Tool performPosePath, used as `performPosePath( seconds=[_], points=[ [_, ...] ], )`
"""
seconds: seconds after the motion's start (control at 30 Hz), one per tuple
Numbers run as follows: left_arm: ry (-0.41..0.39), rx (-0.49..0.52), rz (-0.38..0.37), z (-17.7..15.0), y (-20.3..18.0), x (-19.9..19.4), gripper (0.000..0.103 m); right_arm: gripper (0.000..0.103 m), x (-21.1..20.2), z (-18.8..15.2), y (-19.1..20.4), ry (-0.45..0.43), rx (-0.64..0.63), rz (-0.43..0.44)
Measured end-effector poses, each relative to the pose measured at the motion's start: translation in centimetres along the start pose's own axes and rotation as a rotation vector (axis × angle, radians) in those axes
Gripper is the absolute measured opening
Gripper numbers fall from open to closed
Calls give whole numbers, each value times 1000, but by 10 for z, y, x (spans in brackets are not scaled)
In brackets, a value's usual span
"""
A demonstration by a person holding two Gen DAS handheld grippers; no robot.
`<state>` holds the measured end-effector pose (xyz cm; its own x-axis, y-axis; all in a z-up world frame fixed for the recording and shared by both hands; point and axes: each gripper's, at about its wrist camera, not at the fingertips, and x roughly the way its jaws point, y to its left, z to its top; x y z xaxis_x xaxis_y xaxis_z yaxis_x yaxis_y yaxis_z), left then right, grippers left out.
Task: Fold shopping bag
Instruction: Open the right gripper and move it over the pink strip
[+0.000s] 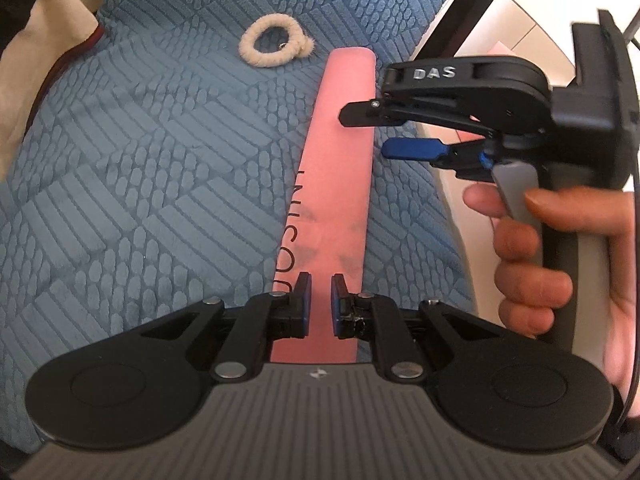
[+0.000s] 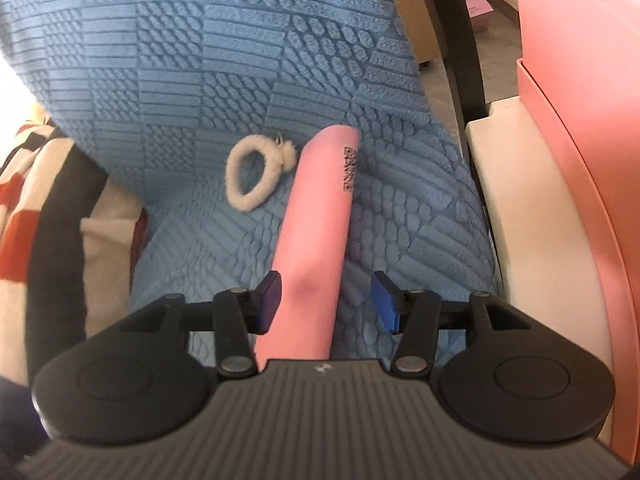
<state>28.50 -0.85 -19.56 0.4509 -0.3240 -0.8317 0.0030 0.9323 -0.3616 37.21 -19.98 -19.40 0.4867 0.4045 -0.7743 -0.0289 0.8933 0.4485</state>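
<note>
Hiding under both grippers' bodies, pink folded bag's (image 1: 336,184) near end, lettering cut off

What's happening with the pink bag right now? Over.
Left gripper shut over pink bag. Right gripper open, straddling bag, not gripping. Bag folded narrow on blue cushion. Fluffy hair tie alongside, clear.

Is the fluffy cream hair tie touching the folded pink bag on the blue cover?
Apart. The left wrist view shows a strip of blue cover between the hair tie and the pink bag.
</note>
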Motion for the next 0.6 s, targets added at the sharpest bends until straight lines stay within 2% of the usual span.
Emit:
performPosePath(
  seconds=[0.27, 0.43, 0.5, 0.6],
  points=[
    [7, 18, 3, 1, -1, 0, 14, 52, 12, 4, 11, 2, -67, -22],
    [11, 2, -9, 3, 2, 1, 14, 52, 15, 4, 22, 25, -177, -45],
    [9, -1, -8, 2, 1, 0, 14, 47, 17, 2, 27, 34, -216, -55],
    [3, -8, -10, 2, 2, 0, 14, 35, 16, 0, 30, 33, -239, -67]
  ],
)
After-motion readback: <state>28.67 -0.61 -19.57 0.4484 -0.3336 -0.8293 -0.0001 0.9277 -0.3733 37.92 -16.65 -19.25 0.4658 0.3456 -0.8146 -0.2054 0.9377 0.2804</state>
